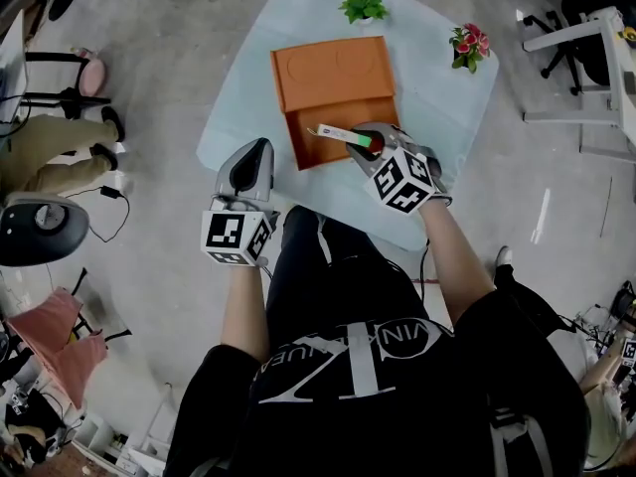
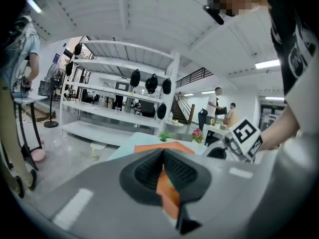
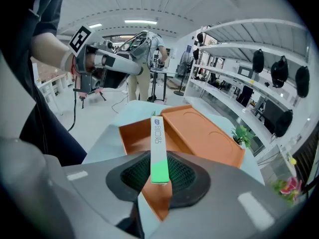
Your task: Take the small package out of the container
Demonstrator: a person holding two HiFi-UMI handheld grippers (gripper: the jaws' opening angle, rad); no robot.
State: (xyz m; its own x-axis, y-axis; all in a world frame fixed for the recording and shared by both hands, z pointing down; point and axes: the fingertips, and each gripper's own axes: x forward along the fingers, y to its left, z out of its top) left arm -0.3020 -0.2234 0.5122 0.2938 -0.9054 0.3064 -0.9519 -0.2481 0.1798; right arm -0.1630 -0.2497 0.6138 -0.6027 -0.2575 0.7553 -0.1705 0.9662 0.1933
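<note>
An orange container (image 1: 301,135) lies open on the light-blue table (image 1: 437,92), its lid (image 1: 333,68) folded back on the far side. My right gripper (image 1: 368,139) hangs over the container's right part, shut on the small package (image 1: 341,133), a slim white box with a green end that points left. In the right gripper view the package (image 3: 158,143) stands between the black pads (image 3: 187,176), with the container (image 3: 132,138) beyond it. My left gripper (image 1: 255,159) is off the table's near-left edge, shut and holding nothing; its own view shows the pads (image 2: 182,173) together.
A green potted plant (image 1: 363,5) and a pot of pink flowers (image 1: 469,46) stand at the table's far edge. A seated person's legs (image 1: 45,142) and chairs are on the floor at left. A white desk frame (image 1: 586,58) stands at right.
</note>
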